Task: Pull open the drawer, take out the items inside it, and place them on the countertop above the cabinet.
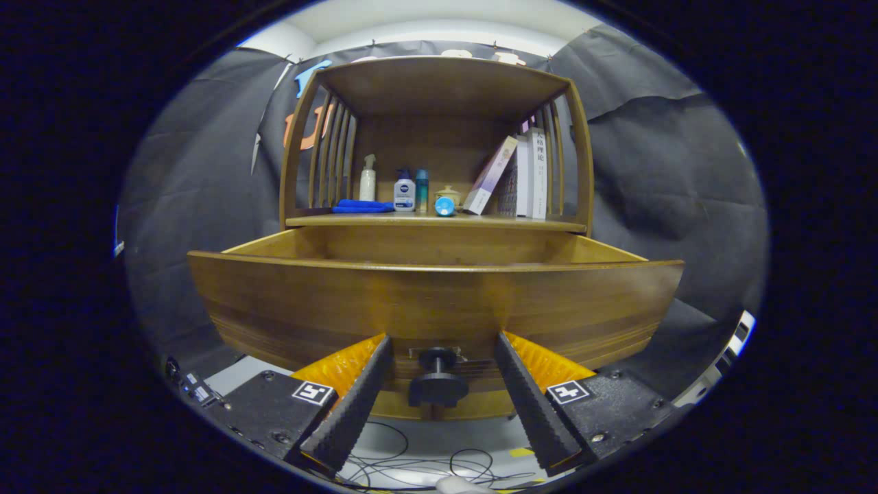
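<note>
The wooden drawer (432, 302) stands pulled out toward me, its front panel wide across the view. Its black knob (437, 381) sits between my fingers, touching neither. My gripper (439, 357) is open, with the ribbed black fingers (357, 401) spread to either side of the knob. The front panel hides the inside of the drawer, so I cannot see any items in it. Above the drawer is the countertop (425, 221) of the cabinet. On it lie a blue cloth (362, 206) and a blue round item (444, 206).
On the countertop at the back stand a white spray bottle (368, 178), a white bottle (405, 192), a teal bottle (422, 189), a small jar (449, 192) and several books (525, 175). Slatted wooden sides and a top shelf (442, 82) enclose it. Cables (425, 466) lie on the floor below.
</note>
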